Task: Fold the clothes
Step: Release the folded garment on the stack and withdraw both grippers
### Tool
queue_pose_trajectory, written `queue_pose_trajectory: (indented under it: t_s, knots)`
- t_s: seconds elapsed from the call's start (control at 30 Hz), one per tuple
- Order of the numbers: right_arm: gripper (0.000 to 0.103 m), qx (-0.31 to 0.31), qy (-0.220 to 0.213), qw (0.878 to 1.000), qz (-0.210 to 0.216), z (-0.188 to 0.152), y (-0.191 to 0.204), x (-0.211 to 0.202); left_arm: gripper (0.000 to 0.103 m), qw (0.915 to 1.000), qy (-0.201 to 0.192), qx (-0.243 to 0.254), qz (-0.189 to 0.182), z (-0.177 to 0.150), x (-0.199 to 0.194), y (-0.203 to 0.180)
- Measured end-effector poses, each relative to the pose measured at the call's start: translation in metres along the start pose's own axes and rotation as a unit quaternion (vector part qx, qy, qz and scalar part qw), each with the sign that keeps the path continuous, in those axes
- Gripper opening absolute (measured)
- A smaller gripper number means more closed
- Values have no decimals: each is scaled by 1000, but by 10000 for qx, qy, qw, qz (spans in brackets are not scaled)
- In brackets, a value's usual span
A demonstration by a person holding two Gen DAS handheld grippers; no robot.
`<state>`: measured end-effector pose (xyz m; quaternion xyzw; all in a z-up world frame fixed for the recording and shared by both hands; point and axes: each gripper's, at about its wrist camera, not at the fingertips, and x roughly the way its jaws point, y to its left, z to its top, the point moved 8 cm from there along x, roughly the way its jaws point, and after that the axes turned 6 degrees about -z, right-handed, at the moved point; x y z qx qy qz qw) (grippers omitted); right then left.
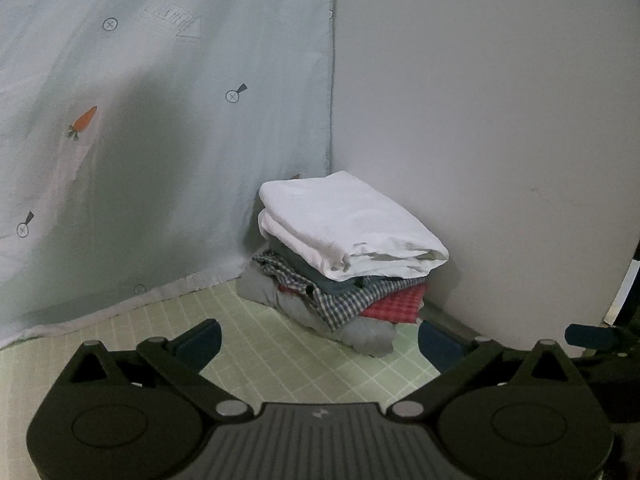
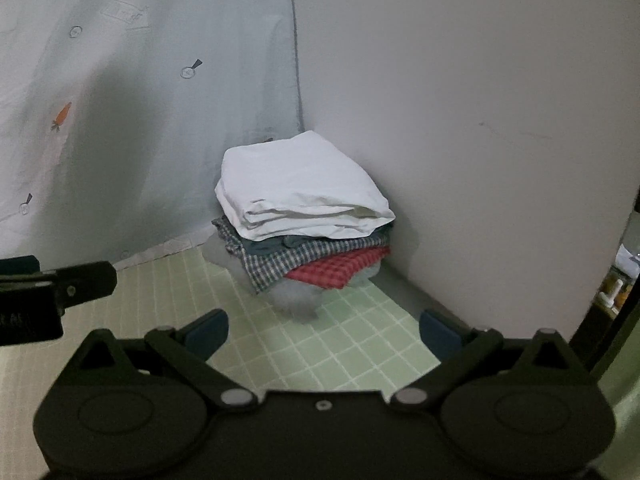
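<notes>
A tidy stack of folded clothes, white cotton piece on top point(image 1: 348, 224), sits tucked into the far corner of the green checked mat point(image 1: 280, 360), likely for support. The left gripper point(image 1: 320, 344) and right gripper point(image 2: 323, 332) gape wide, holding nothing.

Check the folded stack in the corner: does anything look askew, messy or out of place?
Mostly tidy. The white garment lies squarely on top. Lower down, the checked shirt and red checked piece fan out unevenly, and the grey garment at the bottom bulges loosely onto the green mat. Both grippers are open and empty.
</notes>
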<state>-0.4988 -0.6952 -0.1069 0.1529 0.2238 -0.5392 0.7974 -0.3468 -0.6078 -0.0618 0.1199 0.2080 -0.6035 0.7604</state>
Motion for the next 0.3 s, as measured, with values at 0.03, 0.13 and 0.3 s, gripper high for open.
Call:
queue_pose_trajectory:
  t_s: [0.03,0.13,0.3]
  knots:
    - [103,-4,-2,10000,-1,-1,0,-2,103,10000,3,8,7,0,-2,0]
    - [103,9,-17,10000,-1,-2,1,-6,103,10000,6,0,-13,-1,-6,0]
    - [103,41,-52,10000,-3,-3,2,-11,103,10000,3,13,-11,-1,-12,2]
